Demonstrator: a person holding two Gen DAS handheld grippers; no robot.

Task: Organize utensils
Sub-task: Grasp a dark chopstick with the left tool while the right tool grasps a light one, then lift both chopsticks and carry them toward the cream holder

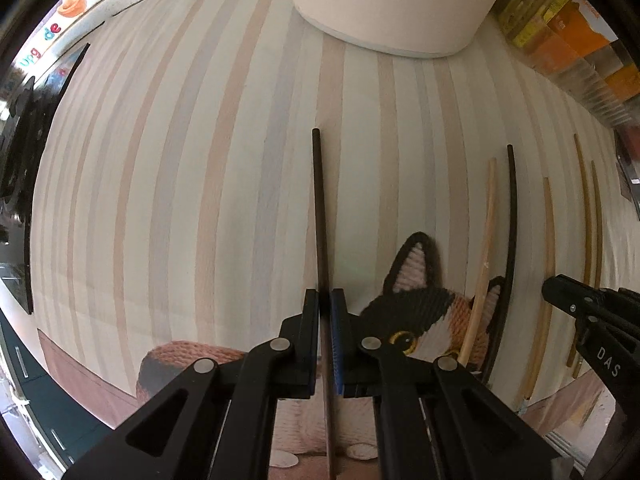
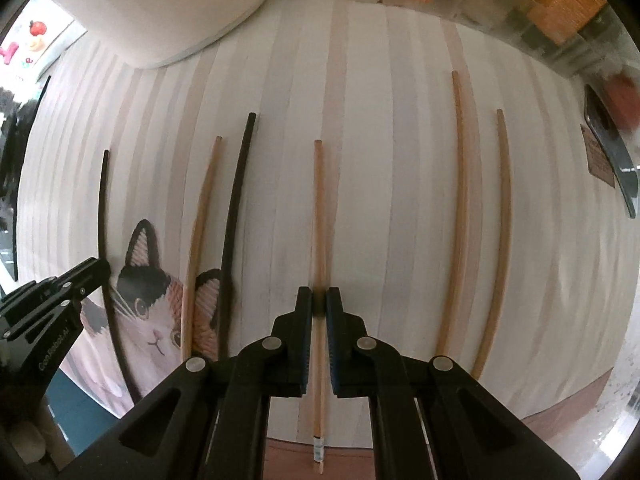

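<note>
Closest to the left wrist camera, the left gripper (image 1: 325, 300) has its two fingers pressed together on a black chopstick (image 1: 319, 216), which runs straight ahead between the pads over the striped mat (image 1: 180, 180). Under this gripper a cat-shaped coaster (image 1: 416, 304) lies on the mat. To the right of it, a light wooden chopstick (image 1: 482, 256) and a second black chopstick (image 1: 513, 220) lie side by side, both crossing the cat's ear. Further right lies another wooden chopstick (image 1: 549, 248), and then two darker wooden chopsticks (image 1: 587, 208) near the mat's right edge. At the far side of the mat stands a white container (image 1: 384, 4).

In the right wrist view, the left gripper (image 2: 105, 268) shows at the left edge beside the cat coaster (image 2: 148, 312). In the middle, the right gripper (image 2: 319, 300) is clamped on a wooden chopstick (image 2: 319, 208); the stick passes between the closed fingers and its near end reaches past the mat's edge. To the right, well apart from it, two wooden chopsticks (image 2: 460, 200) lie near each other on the mat (image 2: 380, 160). Along the far right edge stand orange and yellow packages (image 2: 560, 4), blurred.
</note>
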